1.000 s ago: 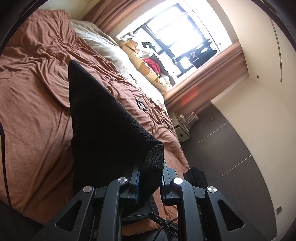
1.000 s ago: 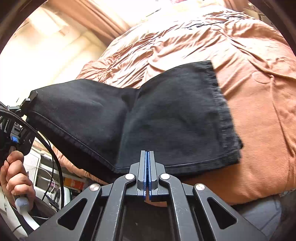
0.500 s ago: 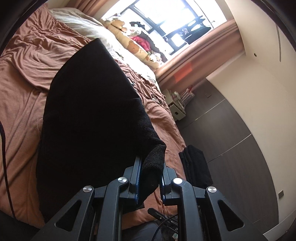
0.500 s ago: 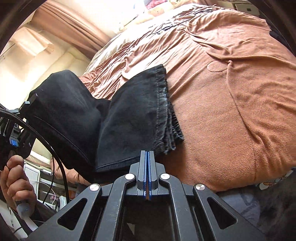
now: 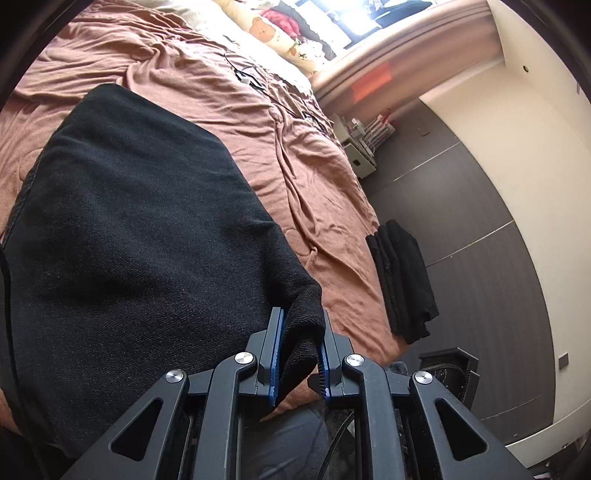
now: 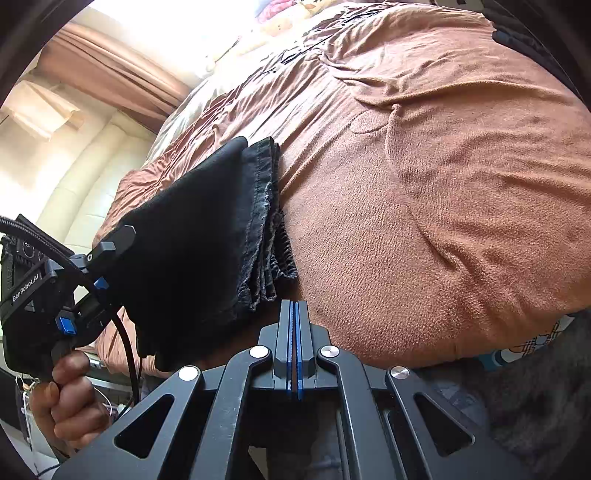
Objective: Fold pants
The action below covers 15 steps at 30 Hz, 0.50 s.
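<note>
The black pants (image 5: 129, 229) lie folded over on the brown bedspread (image 5: 303, 177), near the bed's front edge. My left gripper (image 5: 298, 350) is shut on a corner of the pants and holds that corner just above the bed. In the right wrist view the pants (image 6: 199, 240) form a stacked fold with the hem edges showing on its right side, and the left gripper's body (image 6: 40, 291) sits at the fold's left end. My right gripper (image 6: 294, 347) is shut with nothing in it, just off the fold's near right corner.
A stack of folded dark clothes (image 5: 404, 284) lies at the bed's right edge. Pillows and plush toys (image 5: 273, 33) sit at the head by the window. A cable (image 5: 258, 81) lies across the bedspread. Dark wardrobe doors (image 5: 480, 221) stand right of the bed.
My left gripper has carried its held end of the pants over and down onto the rest, so the spread pants now lie as a narrow stacked fold. The right gripper stayed shut and empty.
</note>
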{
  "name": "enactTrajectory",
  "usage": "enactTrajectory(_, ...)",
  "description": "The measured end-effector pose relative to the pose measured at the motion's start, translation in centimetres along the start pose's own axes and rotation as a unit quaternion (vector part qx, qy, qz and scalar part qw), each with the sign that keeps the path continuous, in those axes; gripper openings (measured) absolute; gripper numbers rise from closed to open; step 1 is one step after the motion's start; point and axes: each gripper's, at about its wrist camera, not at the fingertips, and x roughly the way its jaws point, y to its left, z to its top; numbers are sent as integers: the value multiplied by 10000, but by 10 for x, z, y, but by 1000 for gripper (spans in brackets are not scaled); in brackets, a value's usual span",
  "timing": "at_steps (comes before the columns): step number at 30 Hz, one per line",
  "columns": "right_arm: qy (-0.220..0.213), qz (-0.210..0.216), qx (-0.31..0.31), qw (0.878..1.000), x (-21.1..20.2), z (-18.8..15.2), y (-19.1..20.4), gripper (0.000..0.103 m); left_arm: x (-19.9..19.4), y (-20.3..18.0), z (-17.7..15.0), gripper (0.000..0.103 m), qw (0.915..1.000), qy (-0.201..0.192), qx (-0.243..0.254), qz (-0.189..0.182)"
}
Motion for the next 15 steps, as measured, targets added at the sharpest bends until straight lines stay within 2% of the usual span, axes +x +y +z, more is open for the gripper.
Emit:
enactTrajectory(10,-60,69,-40,10000,-6,-1,4,0,14,-3,-30,18,9990,431,71,-9)
enactTrajectory(12,-55,143,-19,9999,-6,1,4,0,17,-1,-31,30,9984,557,10,-13)
enactTrajectory(14,-53,255,34,9997,-8,3,4,0,16,-1,-31,39,9978,634,-71,-204)
enactTrajectory(15,-51,328,60,9994,-9,4,4,0,13,-2,-32,51,9977,638,-50,-236)
